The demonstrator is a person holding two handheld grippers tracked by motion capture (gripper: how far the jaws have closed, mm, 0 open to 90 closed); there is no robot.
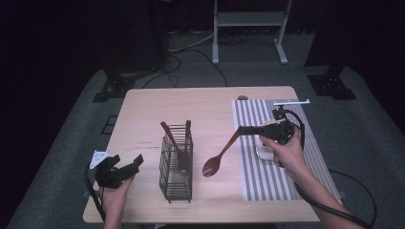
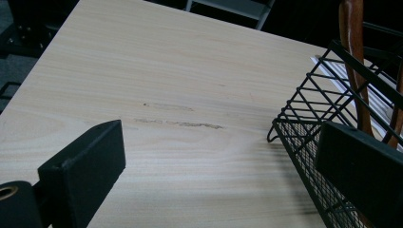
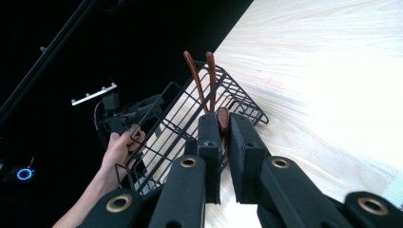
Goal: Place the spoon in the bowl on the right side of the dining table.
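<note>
A dark wooden spoon [image 1: 220, 156] is held in mid-air above the table [image 1: 143, 109], just right of a black wire basket [image 1: 175, 167] that stands upright near the middle of the table. The spoon's handle end is pinched between the pressed-together jaws of the right gripper [image 1: 242, 130]; in the right gripper view the reddish handle [image 3: 222, 119] is seen clamped between the two black pads. The spoon's long axis runs on a slant: the handle is raised toward the far right, and the bowl hangs low toward the near left, pointing at the basket. Two similar wooden utensils [image 1: 177, 140] are already stood in the basket, their handles leaning up above its rim. The basket's open top therefore lies to the left of the bowl and close by, so the spoon would probably have to be carried left and tipped more upright before being lowered in. The right hand [image 1: 286, 155] is much the nearer to the spoon. The left gripper [image 1: 128, 168] is held at the near left corner, well apart from the spoon, its jaws spread wide with nothing between them. A grey-striped mat [image 1: 282, 186] lies at the right of the table under the right hand.
</note>
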